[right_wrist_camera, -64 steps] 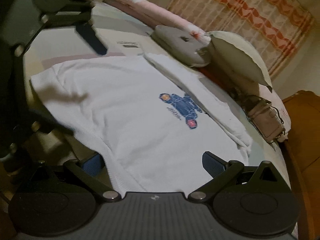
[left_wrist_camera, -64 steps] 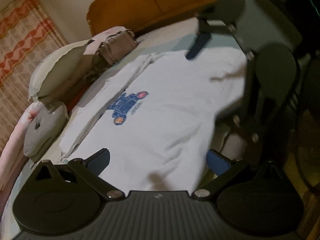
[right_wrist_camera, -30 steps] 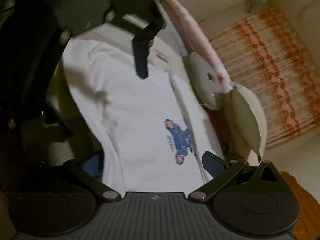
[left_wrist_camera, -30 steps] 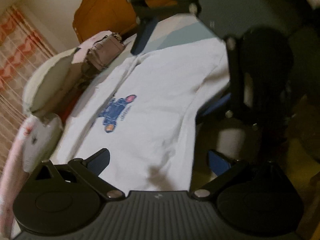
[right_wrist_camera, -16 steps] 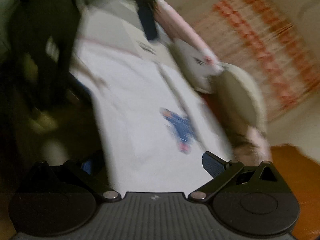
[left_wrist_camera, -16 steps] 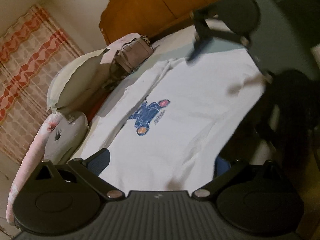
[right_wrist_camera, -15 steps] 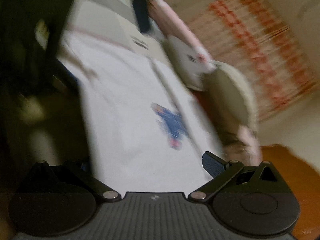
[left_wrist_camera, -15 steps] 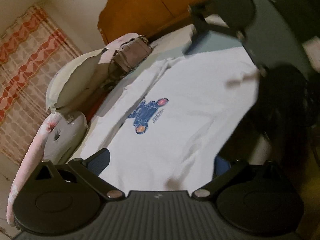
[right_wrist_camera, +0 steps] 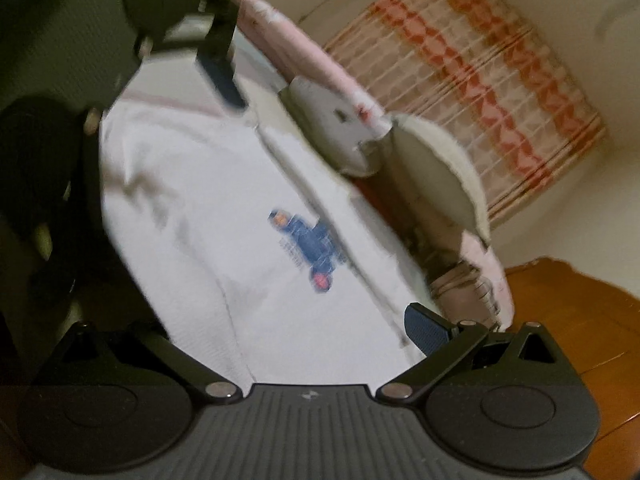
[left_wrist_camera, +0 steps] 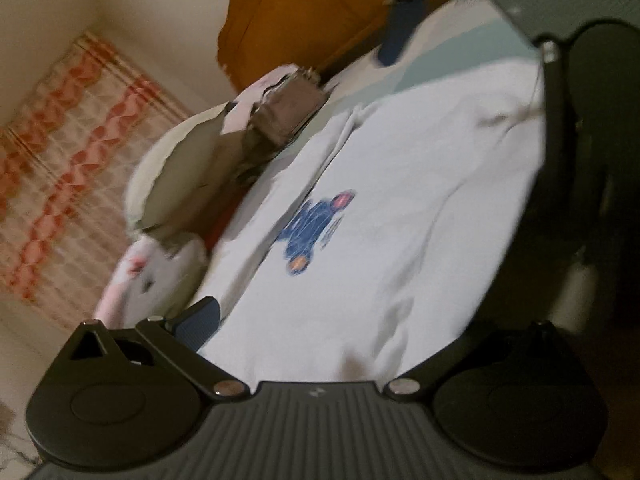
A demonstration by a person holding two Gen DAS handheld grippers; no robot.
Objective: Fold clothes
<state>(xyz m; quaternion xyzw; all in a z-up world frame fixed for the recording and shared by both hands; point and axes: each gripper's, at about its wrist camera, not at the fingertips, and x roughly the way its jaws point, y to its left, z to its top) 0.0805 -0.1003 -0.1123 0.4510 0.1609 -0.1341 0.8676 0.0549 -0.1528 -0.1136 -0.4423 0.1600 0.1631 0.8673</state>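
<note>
Sweatshirt point(left_wrist_camera: 400, 208), white, with a blue figure print point(left_wrist_camera: 316, 228) on the chest: lies spread flat and front up across the bed point(left_wrist_camera: 460, 48), near edge at 6 o'clock in both wrist views. Looks soft, light and limp; probably sags wherever unsupported, creases readily and drags a little on the sheet rather than sliding. Best taken at an edge, by the hem corners or the side seams, with a pinch through both layers, never at the middle of the panel. Far sleeve seemingly folded in along the body, from 11 to 8 o'clock of the print in the left view.

Left gripper point(left_wrist_camera: 340, 328): fingers spread wide with the near edge between them, nothing pinched; one pad point(left_wrist_camera: 200, 318) shows at 8 o'clock, the other lost in shadow. Right gripper point(right_wrist_camera: 292, 328): likewise splayed and empty, one pad point(right_wrist_camera: 426, 326) at 4 o'clock.

Beyond the garment, toward 10 o'clock in the left view: pillow point(left_wrist_camera: 180, 176), brown bag point(left_wrist_camera: 292, 108), patterned curtain point(left_wrist_camera: 60, 160), wooden headboard point(left_wrist_camera: 300, 12).
</note>
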